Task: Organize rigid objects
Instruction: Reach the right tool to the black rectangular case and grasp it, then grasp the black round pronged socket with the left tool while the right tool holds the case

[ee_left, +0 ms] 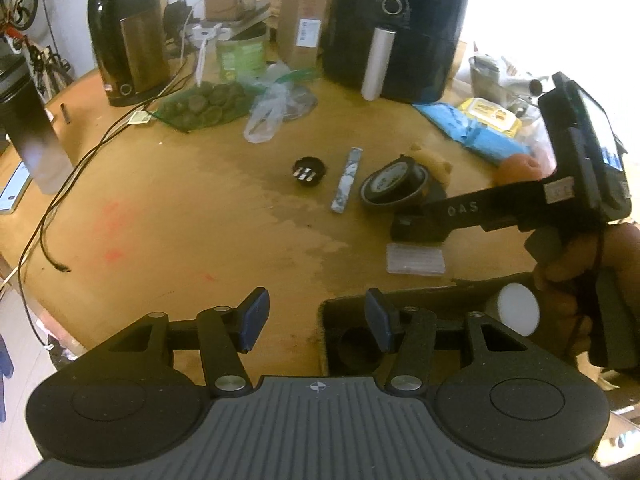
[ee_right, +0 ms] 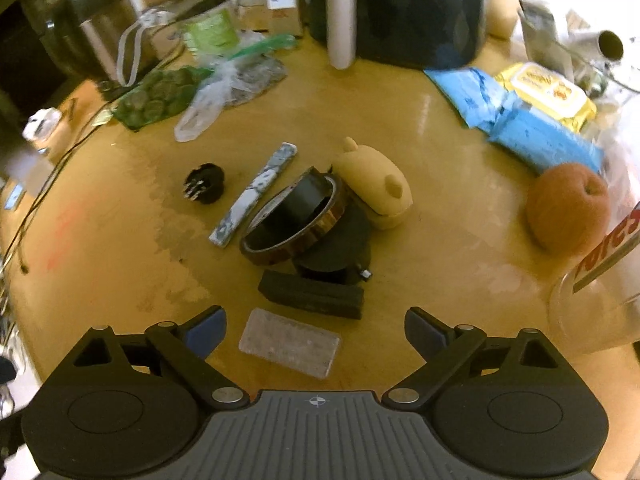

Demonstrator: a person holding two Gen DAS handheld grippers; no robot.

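Observation:
Small objects lie mid-table: a black round cap (ee_right: pixel 204 183), a marbled flat bar (ee_right: pixel 254 193), a brown tape roll (ee_right: pixel 296 216) leaning on a black disc (ee_right: pixel 340 248), a cream rounded object (ee_right: pixel 374 184), a black block (ee_right: pixel 312 294) and a clear plastic case (ee_right: pixel 290 342). My right gripper (ee_right: pixel 316 330) is open, hovering just short of the clear case. My left gripper (ee_left: pixel 316 316) is open and empty above the table's near edge, over a dark organizer tray (ee_left: pixel 352 344). The cap (ee_left: pixel 308 172), bar (ee_left: pixel 347 180), tape roll (ee_left: pixel 394 182) and case (ee_left: pixel 416 259) also show in the left wrist view.
A black air fryer (ee_left: pixel 396 28), a kettle (ee_left: pixel 124 40), a green tub (ee_left: pixel 240 54), plastic bags (ee_left: pixel 268 108), a blue packet (ee_right: pixel 520 120), yellow wipes (ee_right: pixel 548 94) and an apple (ee_right: pixel 568 210) crowd the back and right. A black cable (ee_left: pixel 60 200) runs along the left.

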